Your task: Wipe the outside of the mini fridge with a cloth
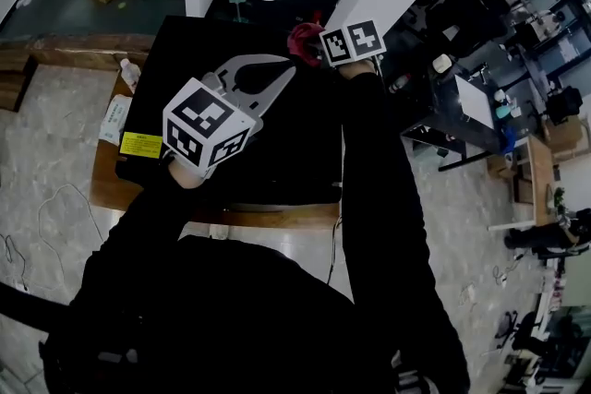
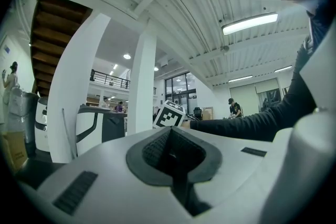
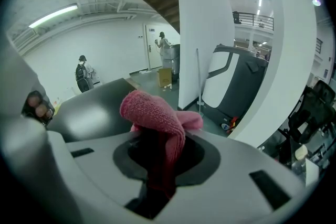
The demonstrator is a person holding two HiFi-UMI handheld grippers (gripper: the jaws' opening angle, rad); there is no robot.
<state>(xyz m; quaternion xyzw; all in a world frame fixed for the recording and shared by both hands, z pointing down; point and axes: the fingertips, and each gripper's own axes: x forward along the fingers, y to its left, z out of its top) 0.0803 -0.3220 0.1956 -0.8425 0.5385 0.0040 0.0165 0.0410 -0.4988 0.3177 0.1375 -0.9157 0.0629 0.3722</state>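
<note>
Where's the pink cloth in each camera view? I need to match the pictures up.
Head view: the pink cloth lies at the far edge of the fridge top, just left of a marker cube.
Left gripper view: not in it; only that marker cube shows.
Right gripper view: centre, clamped in the tongs of the right gripper.
Shared landmark: the black fridge top.

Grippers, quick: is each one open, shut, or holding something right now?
Left gripper: shut, holding nothing.
Right gripper: shut on the pink cloth.

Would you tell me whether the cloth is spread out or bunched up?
Bunched up: the cloth is wadded in the right gripper's jaws.
</note>
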